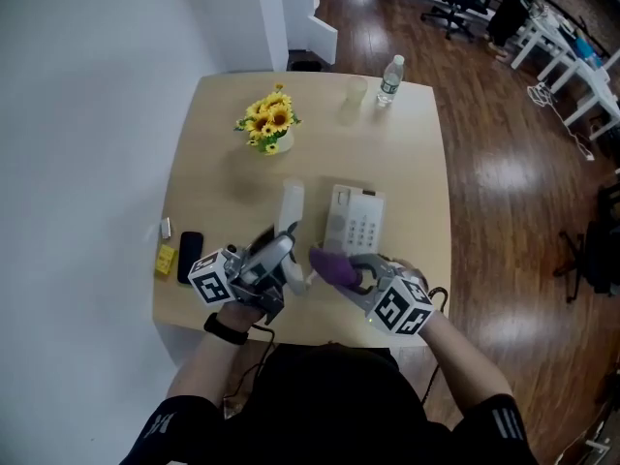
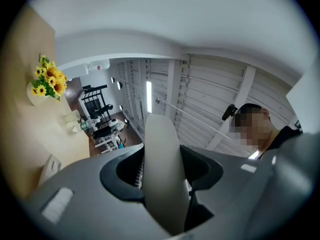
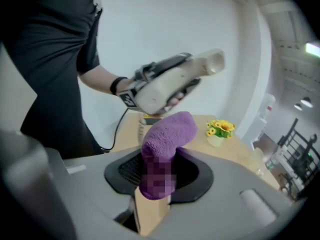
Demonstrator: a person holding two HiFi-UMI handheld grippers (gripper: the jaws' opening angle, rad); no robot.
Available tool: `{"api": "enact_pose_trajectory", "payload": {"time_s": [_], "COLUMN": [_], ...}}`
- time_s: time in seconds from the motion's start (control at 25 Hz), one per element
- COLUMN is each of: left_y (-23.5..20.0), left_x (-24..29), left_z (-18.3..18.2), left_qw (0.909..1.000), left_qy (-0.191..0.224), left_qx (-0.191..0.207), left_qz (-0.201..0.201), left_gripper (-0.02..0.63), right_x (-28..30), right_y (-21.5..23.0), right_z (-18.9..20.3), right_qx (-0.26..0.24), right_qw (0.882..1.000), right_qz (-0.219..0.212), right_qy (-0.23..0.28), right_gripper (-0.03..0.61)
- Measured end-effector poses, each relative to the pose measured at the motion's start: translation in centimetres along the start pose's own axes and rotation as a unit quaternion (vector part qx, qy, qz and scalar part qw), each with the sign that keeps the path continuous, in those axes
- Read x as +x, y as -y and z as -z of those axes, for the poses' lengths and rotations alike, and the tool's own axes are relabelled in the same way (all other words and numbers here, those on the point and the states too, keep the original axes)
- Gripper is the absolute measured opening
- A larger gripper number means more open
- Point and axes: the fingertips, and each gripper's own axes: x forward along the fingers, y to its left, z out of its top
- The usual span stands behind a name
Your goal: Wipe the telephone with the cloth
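Above the near edge of the table (image 1: 407,163), the left gripper (image 1: 281,245) is clamped on the white handset (image 1: 292,204), the right gripper (image 1: 341,271) on the purple cloth (image 1: 329,263), just beside the telephone base (image 1: 355,219).

Bare tabletop (image 1: 412,163) lies right of the telephone base (image 1: 354,219); sunflower vase (image 1: 271,129) and bottle (image 1: 389,78) (far edge) block the back, a dark phone (image 1: 190,257) the left.
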Motion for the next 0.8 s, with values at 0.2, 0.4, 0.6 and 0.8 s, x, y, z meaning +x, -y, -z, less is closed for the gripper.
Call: {"api": "enact_pose_trajectory", "payload": {"time_s": [0.2, 0.4, 0.6, 0.8], "left_y": [-2.2, -4.1, -4.7, -5.3], "left_x": [-2.2, -3.6, -4.1, -5.2], "left_z": [1.8, 3.4, 4.2, 4.0], "left_qw": [0.9978, 0.9923, 0.9891, 0.9872], "left_qy": [-0.023, -0.052, -0.074, -0.070], "left_qx": [0.001, 0.007, 0.014, 0.009], "left_qz": [-0.062, -0.112, -0.127, -0.143], "left_gripper": [0.210, 0.210, 0.210, 0.210], "right_x": [2.8, 6.3, 10.6, 14.5], "right_y": [9.1, 16.9, 21.0, 20.4], "right_z": [5.2, 9.2, 12.3, 15.4], "right_qx": [0.053, 0.071, 0.012, -0.048], "right_qw": [0.996, 0.987, 0.976, 0.962], "right_qz": [0.061, 0.099, 0.106, 0.074], "right_qy": [-0.042, -0.105, -0.192, -0.259], "right_gripper": [0.130, 0.130, 0.130, 0.130]}}
